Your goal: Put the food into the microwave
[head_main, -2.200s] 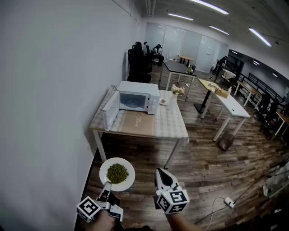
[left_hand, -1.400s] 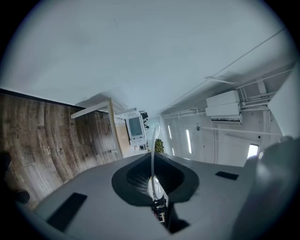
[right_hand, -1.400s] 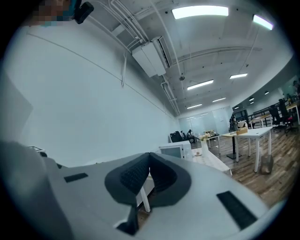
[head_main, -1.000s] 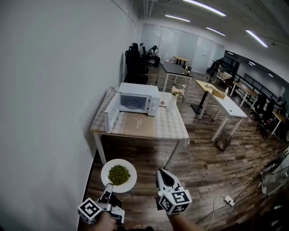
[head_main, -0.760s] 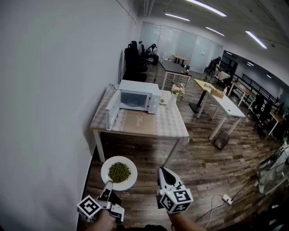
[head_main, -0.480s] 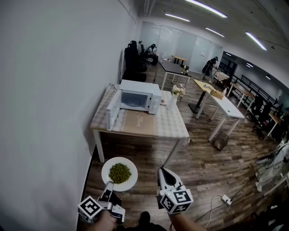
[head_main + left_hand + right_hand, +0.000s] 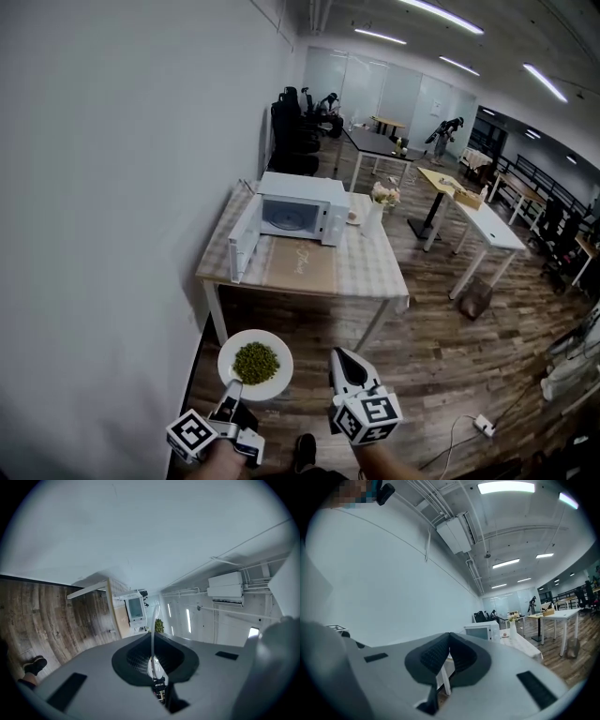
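A white plate (image 7: 255, 364) of green food (image 7: 255, 361) hangs low above the wooden floor, and my left gripper (image 7: 228, 394) is shut on its near rim. In the left gripper view the plate (image 7: 152, 630) shows edge-on between the jaws, with the green food (image 7: 159, 626) beyond. The white microwave (image 7: 302, 210) stands on the table (image 7: 366, 275) ahead, its door (image 7: 245, 240) swung open to the left; it also shows as the microwave (image 7: 134, 609) and the microwave (image 7: 481, 631). My right gripper (image 7: 344, 358) is shut and empty beside the plate, and the right gripper (image 7: 449, 642) points at the table.
A vase of flowers (image 7: 378, 202) and a small dish (image 7: 352, 218) stand right of the microwave. A tan mat (image 7: 300, 265) lies before it. A white wall (image 7: 112, 187) runs along the left. Desks (image 7: 478, 220) and chairs (image 7: 298, 127) fill the room beyond. A cable (image 7: 469, 427) lies on the floor.
The table and microwave have drawn a little nearer in the head view. The plate stays held in my left gripper, and the right gripper stays shut beside it.
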The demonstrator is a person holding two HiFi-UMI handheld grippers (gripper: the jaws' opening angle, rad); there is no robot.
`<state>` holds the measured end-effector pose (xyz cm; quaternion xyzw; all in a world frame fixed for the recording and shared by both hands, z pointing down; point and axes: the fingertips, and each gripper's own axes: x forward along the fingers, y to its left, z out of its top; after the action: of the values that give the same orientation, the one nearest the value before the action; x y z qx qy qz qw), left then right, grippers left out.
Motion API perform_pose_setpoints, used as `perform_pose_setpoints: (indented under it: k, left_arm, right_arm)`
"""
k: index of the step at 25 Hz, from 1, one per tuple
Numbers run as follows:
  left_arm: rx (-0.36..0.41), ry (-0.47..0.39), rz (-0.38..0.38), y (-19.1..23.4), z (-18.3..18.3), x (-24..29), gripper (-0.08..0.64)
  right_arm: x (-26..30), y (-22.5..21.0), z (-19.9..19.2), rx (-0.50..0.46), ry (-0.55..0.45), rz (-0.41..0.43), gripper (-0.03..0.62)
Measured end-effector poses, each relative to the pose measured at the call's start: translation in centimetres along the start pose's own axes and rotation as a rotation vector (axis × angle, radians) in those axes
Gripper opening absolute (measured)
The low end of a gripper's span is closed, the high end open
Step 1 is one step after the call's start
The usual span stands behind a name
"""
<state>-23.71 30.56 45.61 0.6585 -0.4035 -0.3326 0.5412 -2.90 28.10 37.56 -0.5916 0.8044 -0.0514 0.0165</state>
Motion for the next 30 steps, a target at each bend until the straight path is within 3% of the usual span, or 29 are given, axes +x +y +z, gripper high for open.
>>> perform_pose_setpoints:
  k: [12, 30]
  left_arm:
    - [0.007, -0.019, 0.011, -0.8, -0.7, 10.1, 0.017]
    - [0.01, -0.041, 0.002, -2.9, -3.0, 21.6, 0.017]
  right_arm:
    - [7.0, -8.4, 1.6, 0.025, -0.024, 0.004, 0.008]
    - [13.5, -17.4, 3.2, 0.013, -0.043, 0.074, 0.008]
